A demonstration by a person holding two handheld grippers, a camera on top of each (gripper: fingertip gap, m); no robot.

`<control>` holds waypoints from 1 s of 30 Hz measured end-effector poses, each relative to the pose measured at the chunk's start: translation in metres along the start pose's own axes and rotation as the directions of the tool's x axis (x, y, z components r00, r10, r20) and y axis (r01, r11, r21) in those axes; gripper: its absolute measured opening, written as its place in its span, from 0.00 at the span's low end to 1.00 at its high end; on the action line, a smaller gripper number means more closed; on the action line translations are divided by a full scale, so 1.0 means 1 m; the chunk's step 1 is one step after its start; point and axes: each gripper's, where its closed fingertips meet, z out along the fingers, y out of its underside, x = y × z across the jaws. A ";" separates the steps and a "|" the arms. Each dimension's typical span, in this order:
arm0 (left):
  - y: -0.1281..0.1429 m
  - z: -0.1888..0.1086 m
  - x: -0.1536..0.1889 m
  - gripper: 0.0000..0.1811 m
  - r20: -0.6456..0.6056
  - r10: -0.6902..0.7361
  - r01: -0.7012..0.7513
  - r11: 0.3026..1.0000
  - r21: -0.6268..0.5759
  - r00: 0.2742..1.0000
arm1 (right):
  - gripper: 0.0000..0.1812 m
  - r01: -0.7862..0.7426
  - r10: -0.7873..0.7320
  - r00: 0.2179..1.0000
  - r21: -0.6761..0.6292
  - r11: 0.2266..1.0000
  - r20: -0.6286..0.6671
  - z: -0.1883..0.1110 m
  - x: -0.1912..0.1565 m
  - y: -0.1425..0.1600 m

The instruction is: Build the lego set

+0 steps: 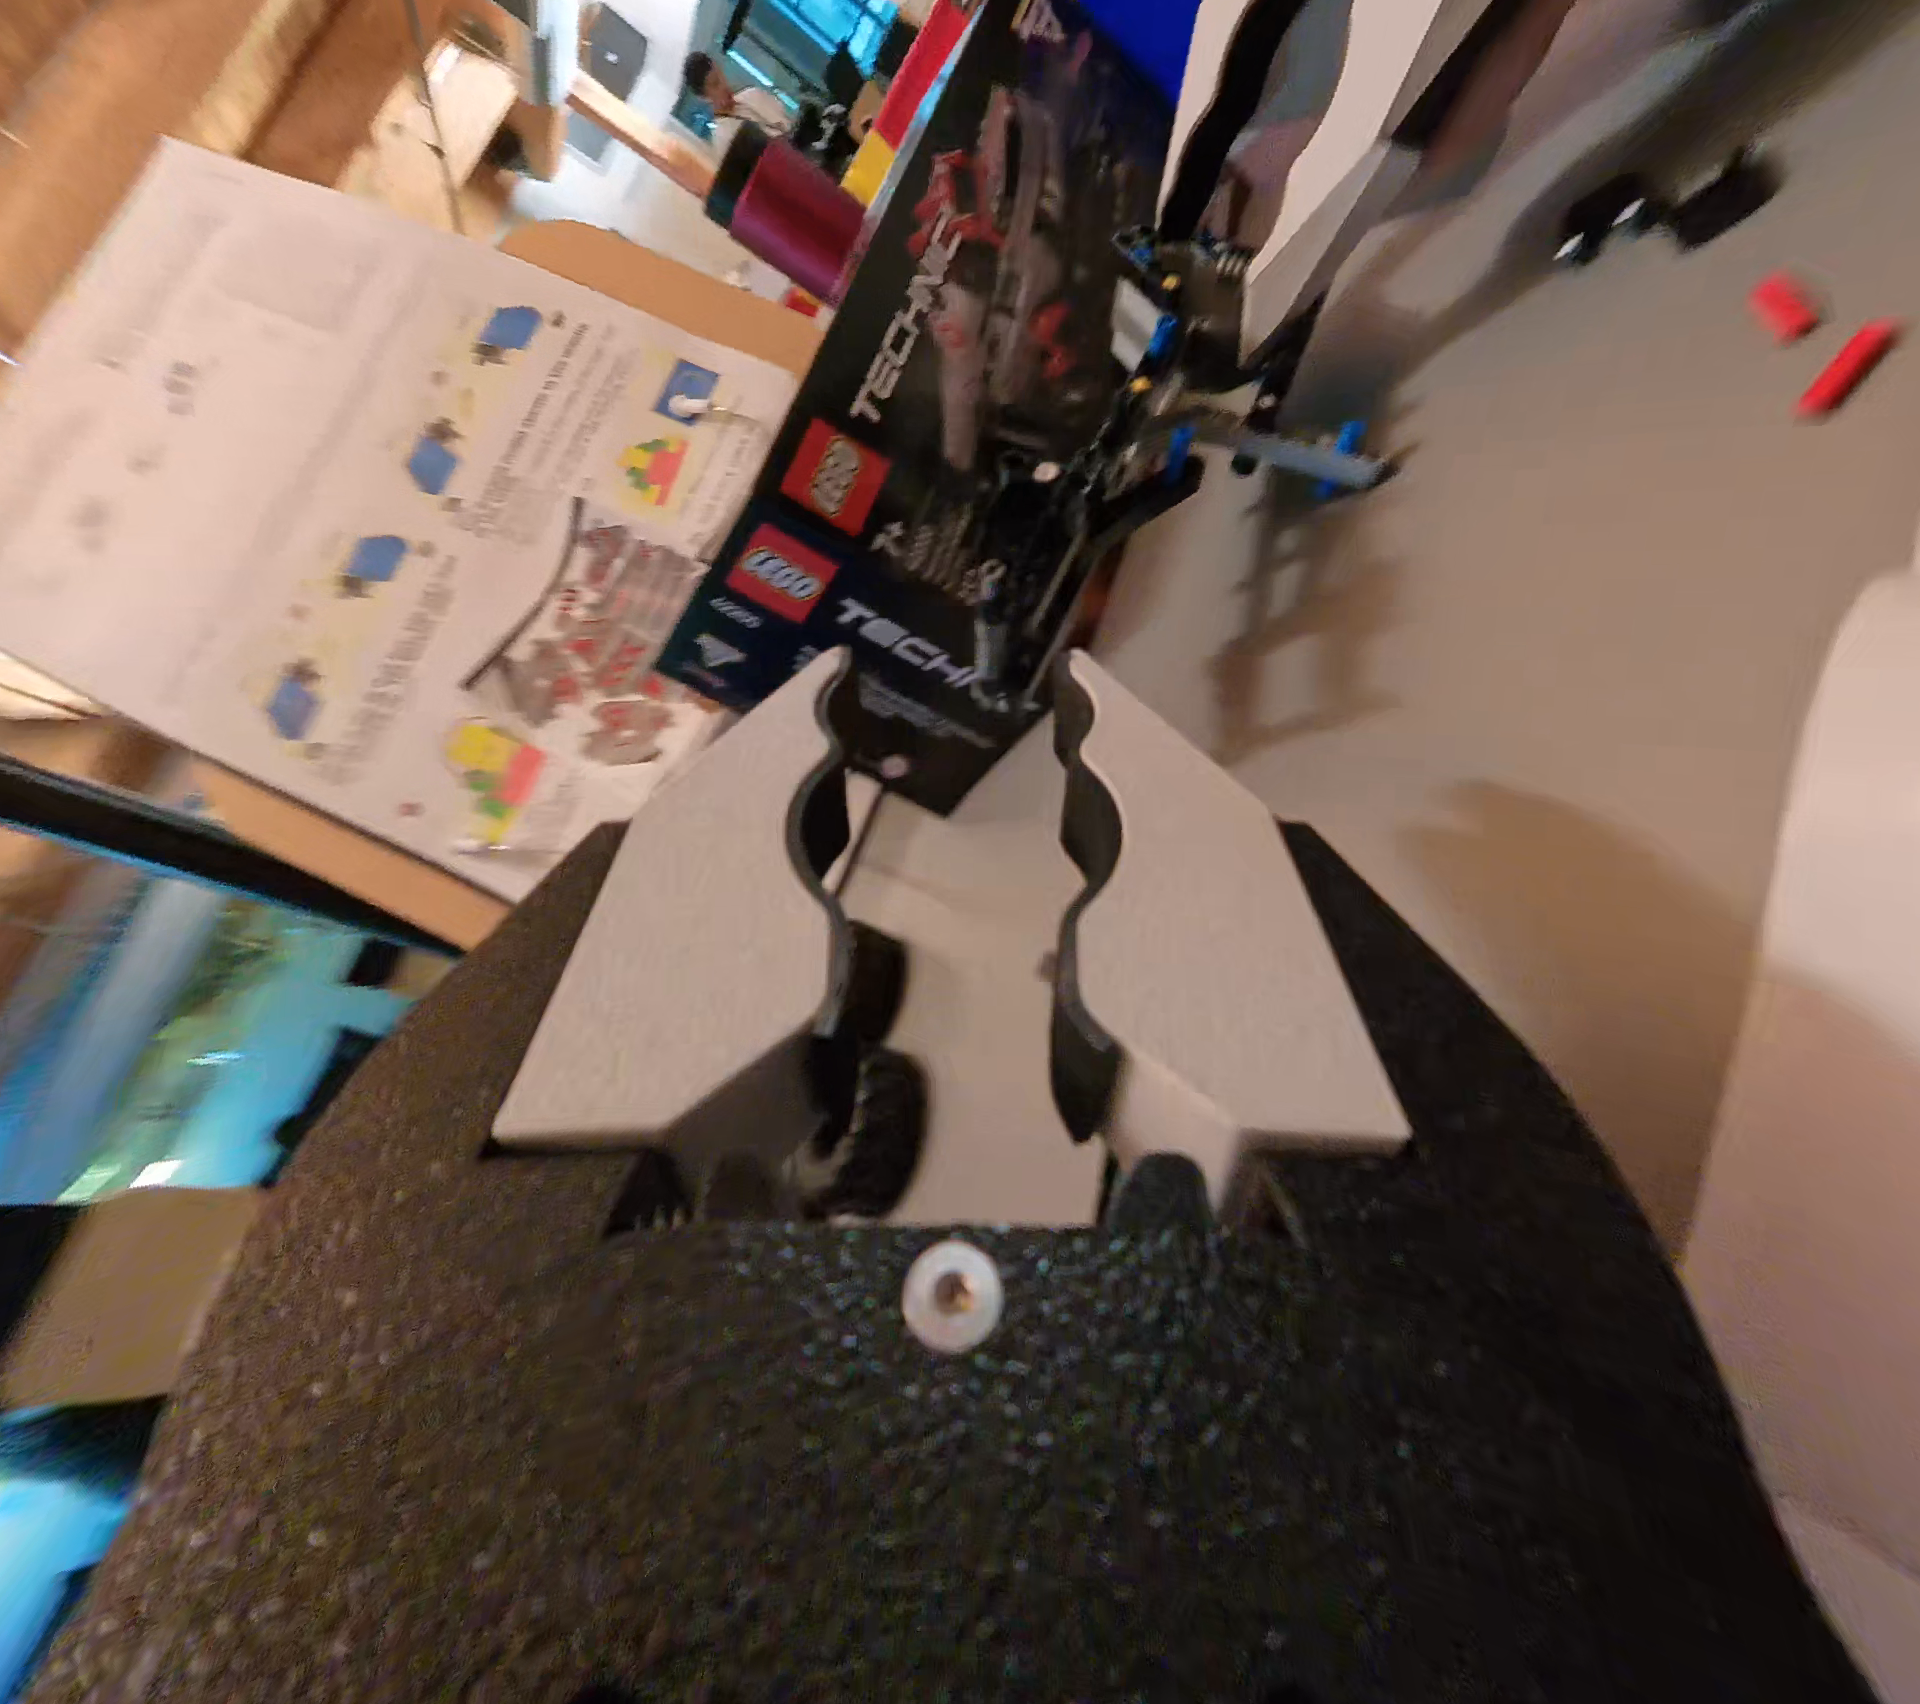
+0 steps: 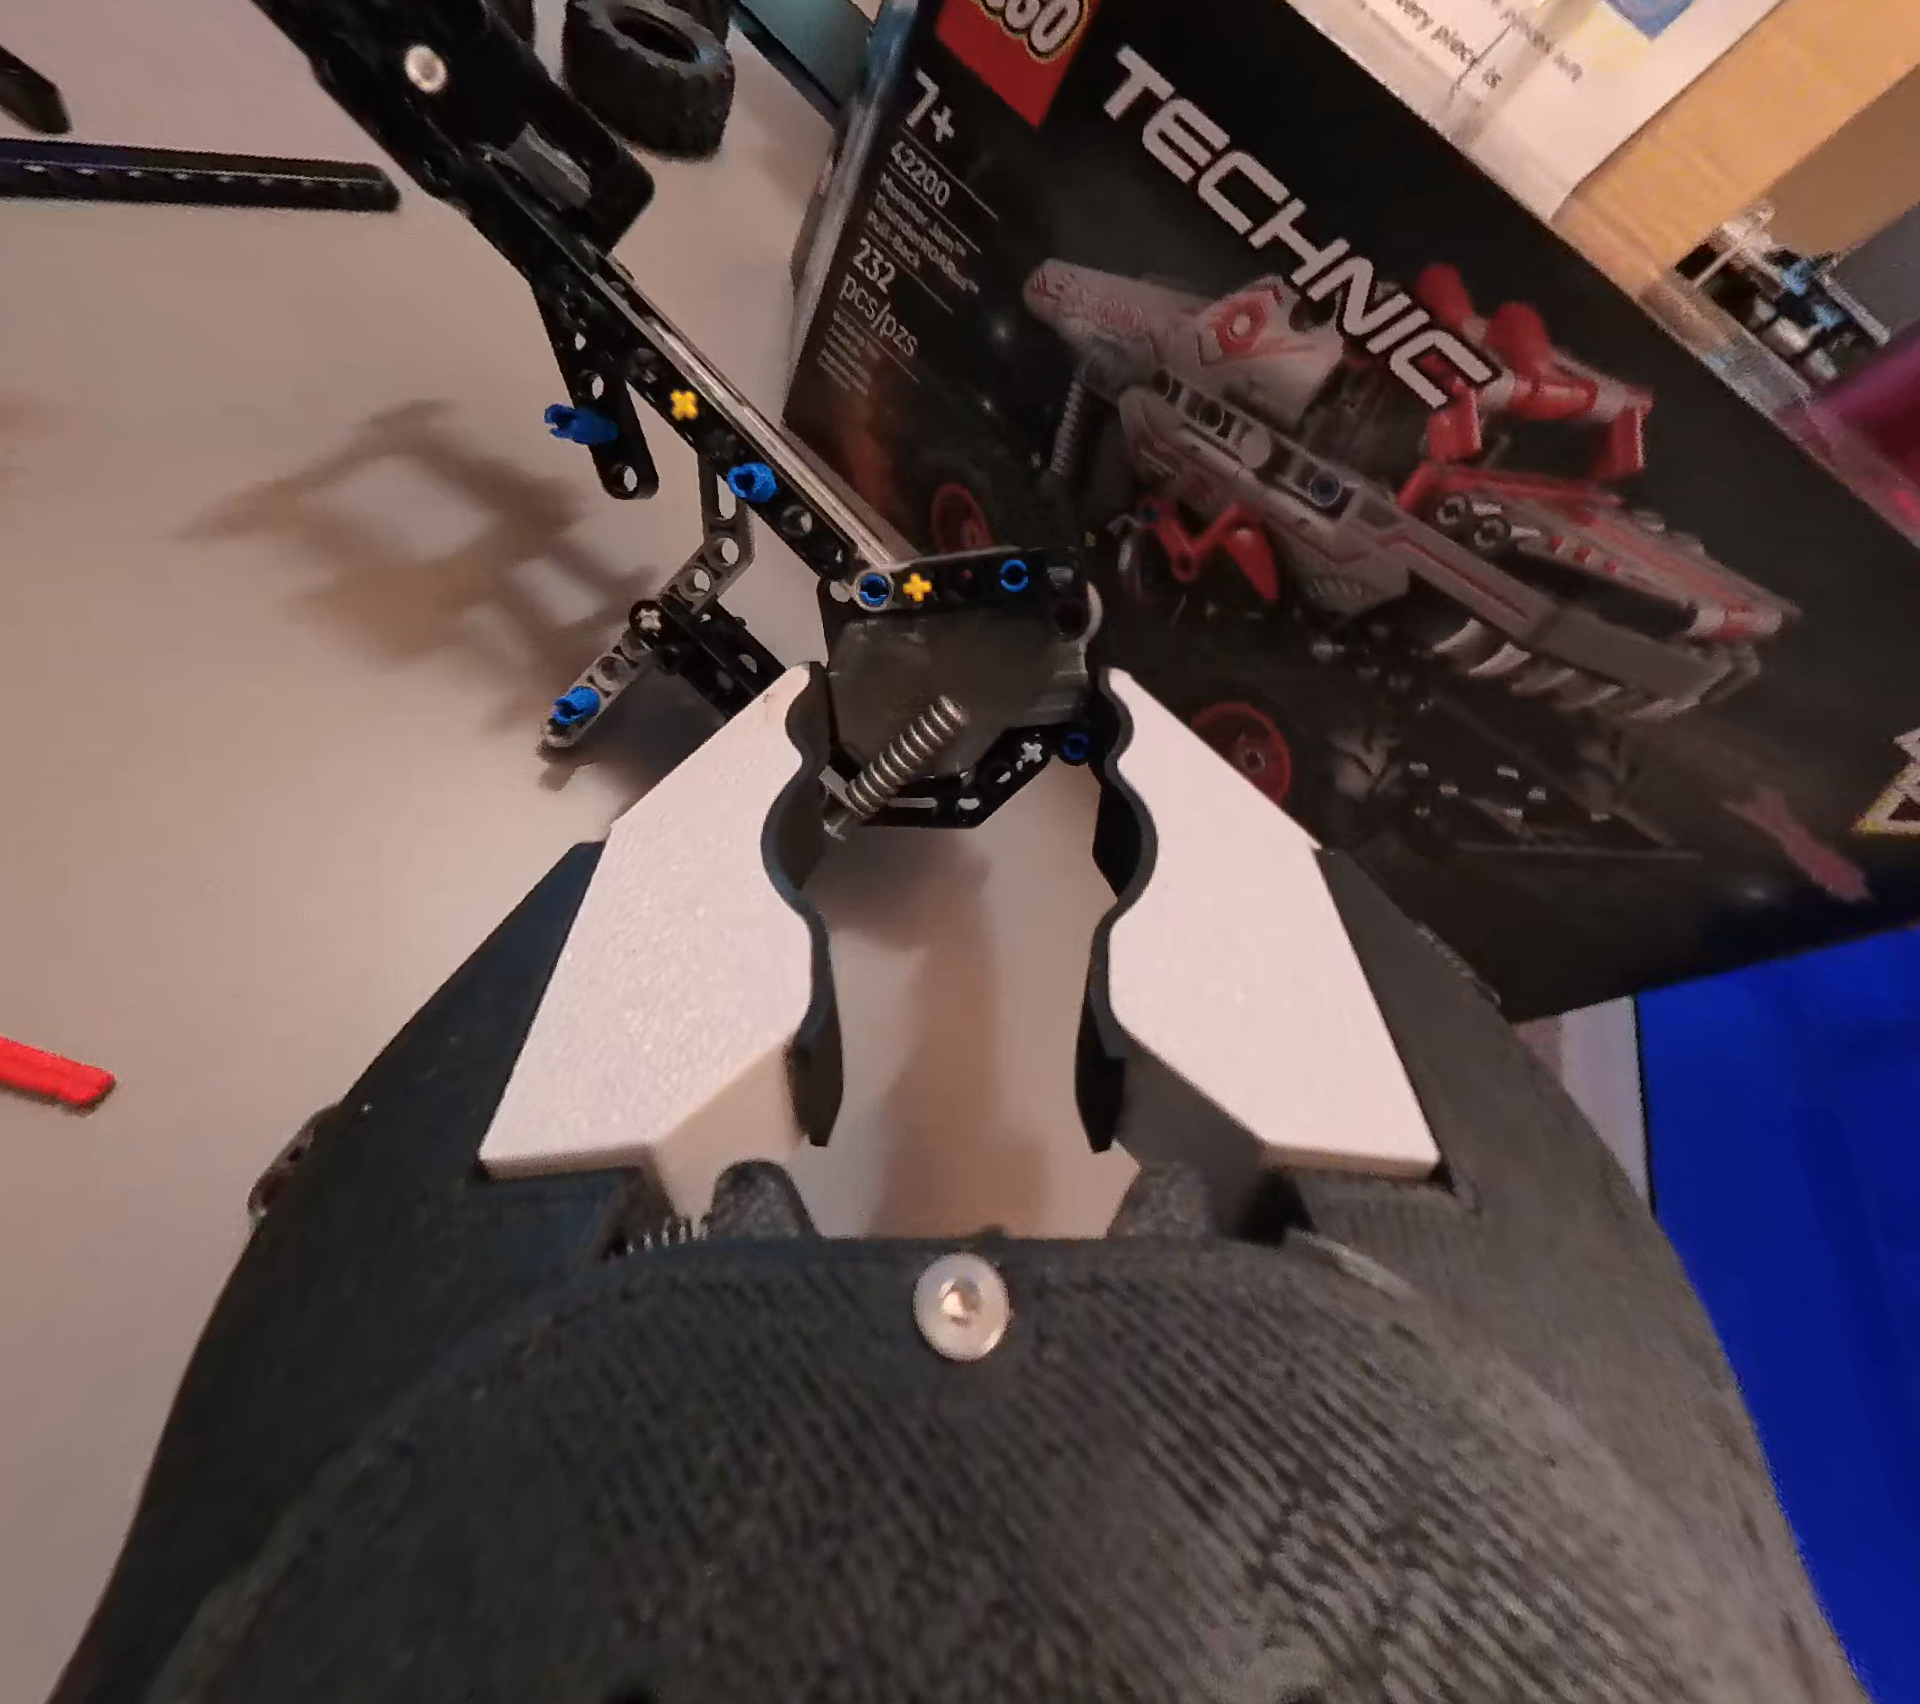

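Note:
My right gripper (image 2: 956, 698) is shut on the grey motor block (image 2: 935, 667) of a black Lego chassis (image 2: 727, 449) with blue and yellow pins. It holds the chassis above the table (image 2: 208, 771). The chassis slants away towards my left gripper (image 2: 416, 65). In the left wrist view the chassis (image 1: 1164, 407) is blurred and its thin end reaches my left gripper (image 1: 951, 688), whose jaws stand apart. I cannot see any contact there. Black tyres (image 1: 868, 1104) lie on the table under the left gripper and also show in the right wrist view (image 2: 644, 44).
The Lego box (image 2: 1351, 407) stands just behind the chassis. A printed sheet (image 1: 312, 459) leans behind it. Red pieces (image 1: 1782, 304) and a long black beam (image 2: 187, 184) lie on the table. A blue bin (image 2: 1787, 1239) is at the right.

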 end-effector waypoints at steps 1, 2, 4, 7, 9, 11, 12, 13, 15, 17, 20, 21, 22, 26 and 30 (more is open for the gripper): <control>0.000 0.002 0.004 0.19 -0.022 -0.039 0.040 0.999 0.004 0.999 | 0.26 -0.005 0.004 1.000 -0.008 1.000 -0.011 -0.002 0.001 0.001; 0.000 0.004 0.009 0.19 -0.043 -0.071 0.071 0.997 0.000 0.997 | 0.26 -0.004 0.004 1.000 -0.015 1.000 -0.022 -0.004 0.002 0.002; 0.003 0.008 0.015 0.19 -0.071 -0.130 0.129 0.991 -0.023 0.989 | 0.26 0.010 -0.011 0.998 -0.016 1.000 -0.054 -0.008 0.004 0.003; 0.011 0.014 0.017 0.19 -0.062 -0.193 0.189 0.979 -0.072 0.979 | 0.26 0.051 -0.049 0.994 0.013 0.999 -0.101 -0.012 0.005 0.002; 0.014 0.017 0.015 0.18 -0.037 -0.236 0.231 0.968 -0.095 0.971 | 0.26 0.087 -0.082 0.988 0.029 0.996 -0.133 -0.015 0.005 -0.001; 0.013 0.019 0.017 0.19 -0.056 -0.296 0.290 0.952 -0.100 0.953 | 0.26 0.131 -0.122 0.980 0.045 0.990 -0.159 -0.017 0.003 -0.004; 0.013 0.020 0.020 0.21 -0.075 -0.337 0.329 0.939 -0.103 0.938 | 0.26 0.140 -0.130 0.978 0.051 0.989 -0.162 -0.017 0.003 -0.006; 0.012 0.020 0.022 0.24 -0.096 -0.381 0.371 0.923 -0.105 0.920 | 0.26 0.141 -0.131 0.978 0.053 0.989 -0.162 -0.017 0.003 -0.006; 0.012 0.020 0.023 0.28 -0.122 -0.455 0.444 0.889 -0.109 0.882 | 0.26 0.140 -0.130 0.979 0.057 0.988 -0.155 -0.016 0.003 -0.006; 0.016 0.020 0.021 0.28 -0.117 -0.487 0.476 0.873 -0.111 0.866 | 0.26 0.155 -0.143 0.978 0.066 0.986 -0.153 -0.015 0.003 -0.007; 0.020 0.019 0.020 0.27 -0.118 -0.538 0.526 0.842 -0.118 0.835 | 0.26 0.181 -0.167 0.974 0.084 0.980 -0.153 -0.016 0.002 -0.008; 0.019 0.019 0.021 0.27 -0.126 -0.559 0.547 0.829 -0.117 0.820 | 0.26 0.186 -0.171 0.973 0.086 0.979 -0.154 -0.016 0.002 -0.009; 0.018 0.019 0.022 0.28 -0.136 -0.576 0.565 0.817 -0.114 0.806 | 0.26 0.187 -0.173 0.973 0.086 0.979 -0.156 -0.016 0.002 -0.009; 0.016 0.018 0.023 0.29 -0.143 -0.567 0.556 0.824 -0.110 0.811 | 0.26 0.206 -0.188 0.968 0.095 0.974 -0.164 -0.016 0.001 -0.010; 0.018 0.017 0.020 0.27 -0.090 -0.507 0.499 0.861 -0.093 0.857 | 0.26 0.201 -0.184 0.969 0.092 0.975 -0.163 -0.016 0.002 -0.010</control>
